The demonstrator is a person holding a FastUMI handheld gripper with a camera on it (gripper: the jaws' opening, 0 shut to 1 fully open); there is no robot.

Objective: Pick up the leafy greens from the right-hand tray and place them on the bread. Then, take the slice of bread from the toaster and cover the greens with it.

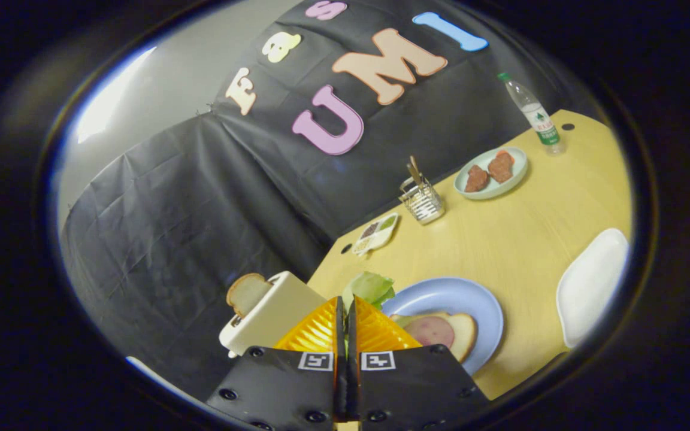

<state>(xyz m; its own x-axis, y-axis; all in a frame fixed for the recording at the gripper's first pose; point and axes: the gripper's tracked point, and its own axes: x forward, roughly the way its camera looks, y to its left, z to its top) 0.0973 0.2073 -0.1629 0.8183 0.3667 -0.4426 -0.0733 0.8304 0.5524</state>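
Observation:
My gripper (pixel 345 302) is shut on the leafy greens (pixel 372 287), which stick out just past the fingertips. It hangs in the air above the near side of a blue plate (pixel 471 299). On that plate lies a slice of bread (pixel 465 335) with a round slice of ham (pixel 430 330) on it, just right of the fingers. A white toaster (pixel 267 317) stands left of the fingers with a slice of bread (pixel 246 292) standing up out of its slot. The view is tilted.
A white tray (pixel 590 287) lies right of the blue plate. Farther back on the wooden table stand a wire holder with utensils (pixel 421 200), a small divided dish (pixel 376 233), a pale green plate with two brown pieces (pixel 492 173) and a water bottle (pixel 533 114).

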